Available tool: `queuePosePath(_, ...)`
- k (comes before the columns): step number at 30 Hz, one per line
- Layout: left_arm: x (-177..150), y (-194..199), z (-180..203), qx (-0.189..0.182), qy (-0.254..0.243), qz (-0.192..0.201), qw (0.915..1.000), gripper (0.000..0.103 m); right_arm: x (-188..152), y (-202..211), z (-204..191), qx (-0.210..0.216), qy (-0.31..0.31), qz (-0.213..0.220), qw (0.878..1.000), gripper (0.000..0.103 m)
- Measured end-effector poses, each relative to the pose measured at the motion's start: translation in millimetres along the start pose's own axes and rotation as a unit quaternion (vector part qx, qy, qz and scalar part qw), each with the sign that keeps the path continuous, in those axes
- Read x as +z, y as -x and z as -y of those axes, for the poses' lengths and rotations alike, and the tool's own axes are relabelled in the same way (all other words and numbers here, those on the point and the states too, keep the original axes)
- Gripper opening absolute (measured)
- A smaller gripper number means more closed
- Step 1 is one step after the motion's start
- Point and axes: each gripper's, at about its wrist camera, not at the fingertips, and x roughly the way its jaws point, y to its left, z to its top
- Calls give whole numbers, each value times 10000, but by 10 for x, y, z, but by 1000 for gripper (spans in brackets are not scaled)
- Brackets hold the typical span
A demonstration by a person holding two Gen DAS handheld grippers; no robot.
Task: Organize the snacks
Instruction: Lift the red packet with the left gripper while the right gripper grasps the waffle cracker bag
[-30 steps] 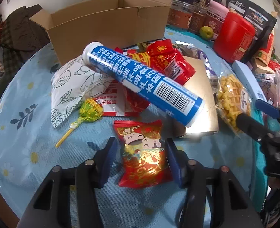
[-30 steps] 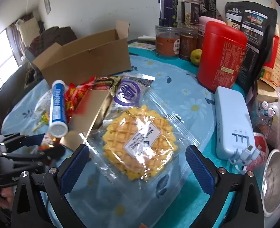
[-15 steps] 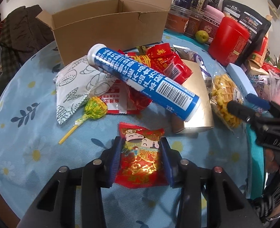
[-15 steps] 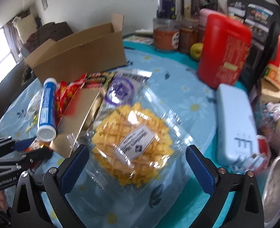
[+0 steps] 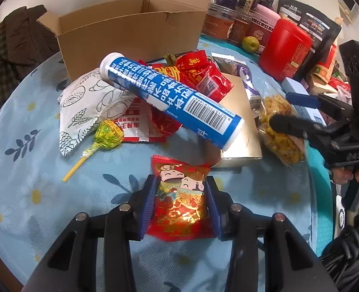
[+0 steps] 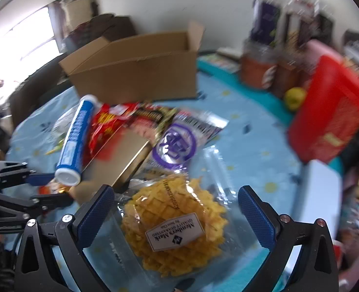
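The step in hand is judged to be the picking up of snacks. The small red foil packet with cartoon figures [image 5: 180, 202] is lying low in the middle of the left wrist frame, clenched between the blue pads of the left gripper [image 5: 180, 204], whose jaws have just been closing on it. Its long axis is pointed away from the camera, toward the blue and white tube [image 5: 169, 99]. The right gripper [image 6: 175, 209] is held wide open around the yellow waffle in a clear bag [image 6: 177, 226], not yet touched. Next, a lift toward the open cardboard box [image 5: 130, 31] at the upper middle is probably needed.
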Motion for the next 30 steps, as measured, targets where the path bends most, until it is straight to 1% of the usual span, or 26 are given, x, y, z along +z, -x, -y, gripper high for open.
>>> queuePosePath(1,7,-9,11,-13,-9,-15,10000,40,-24,-29,-34,98,95,-125,9998,103)
queuePosePath(3,12,-18,-1,-45,8,-40,10000,40,-93,-54,-143,14,337,-231,9992,103)
queuePosePath(5,11,-29,-12,-57,-2,-57,10000,40,-175,-41,-221,-4,435,-257,9987,103)
queuePosePath(7,-5,-28,-16,-32,-50,-56,10000,40,-261,-24,-241,38,361,-336,9988,103)
queuePosePath(10,-29,-33,33,107,-231,-41,9997,40,-379,-17,-258,-165,191,-400,9989,103)
queuePosePath(13,-47,-40,67,181,-366,-30,9992,40,-485,20,-295,-346,148,-342,9987,103)
queuePosePath(16,-43,-41,66,157,-401,-20,9991,40,-518,76,-319,-432,152,-410,9981,103)
queuePosePath(19,-48,-41,85,152,-615,-66,9980,41,-506,86,-386,-433,260,-469,9976,103)
queuePosePath(22,-65,-25,73,117,-581,-46,9982,41,-582,99,-524,-435,406,-419,9973,103)
queuePosePath(25,-86,-4,12,-20,-367,56,9993,41,-640,112,-694,-564,496,-378,9965,103)
queuePosePath(28,-106,28,-37,-66,-293,101,9995,38,-667,130,-771,-511,453,-376,9970,103)
queuePosePath(30,-129,64,-84,-87,-223,122,9996,38,-668,157,-775,-542,301,-380,9974,103)
